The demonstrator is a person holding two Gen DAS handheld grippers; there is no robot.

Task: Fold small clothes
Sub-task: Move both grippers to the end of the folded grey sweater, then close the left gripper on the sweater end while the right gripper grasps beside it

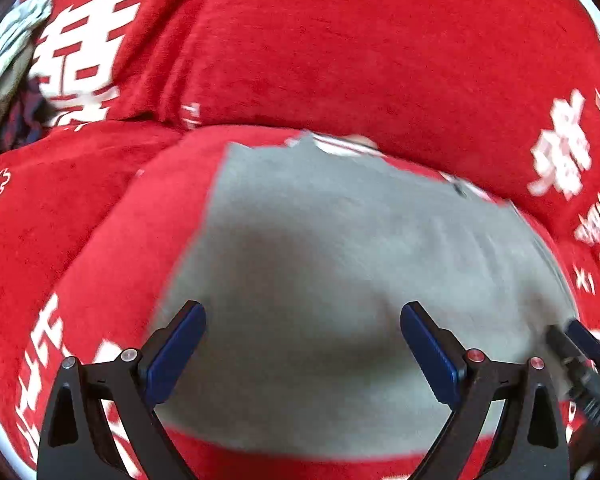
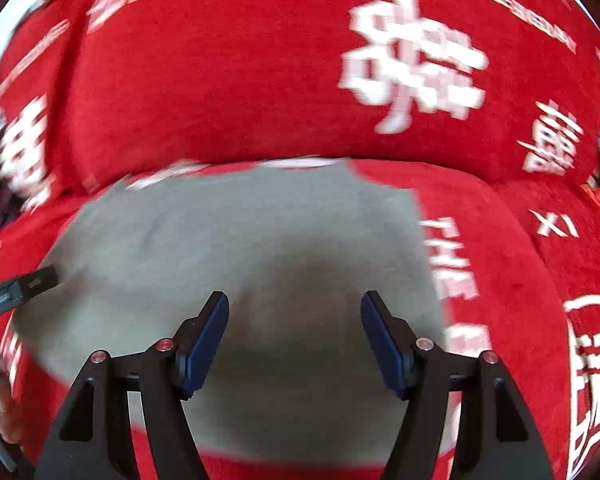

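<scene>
while both hand-held grippers hang empty over it, the grey garment (image 1: 340,248) lies flat on the red blanket (image 1: 340,48), just beyond and under the fingertips. your left hand-held gripper (image 1: 303,344) has its jaws wide apart with nothing between them; your right hand-held gripper (image 2: 295,336) is likewise spread and empty. in the left view the cloth runs from near the jaws out to the far right, its long axis left to right across the scene. neither hand is clearly nearer; each sits over its own half, the left one toward the left edge, the right one toward the right edge. judging by this, the next grab wants each one dropping onto the near hem. frames are blurred. writing on the blanket: large white chinese characters, plus "the" and "xi" readable in the right view near the garment's right edge; the rest is too smeared. a heap of other clothes (image 1: 16,48) sits far left.
</scene>
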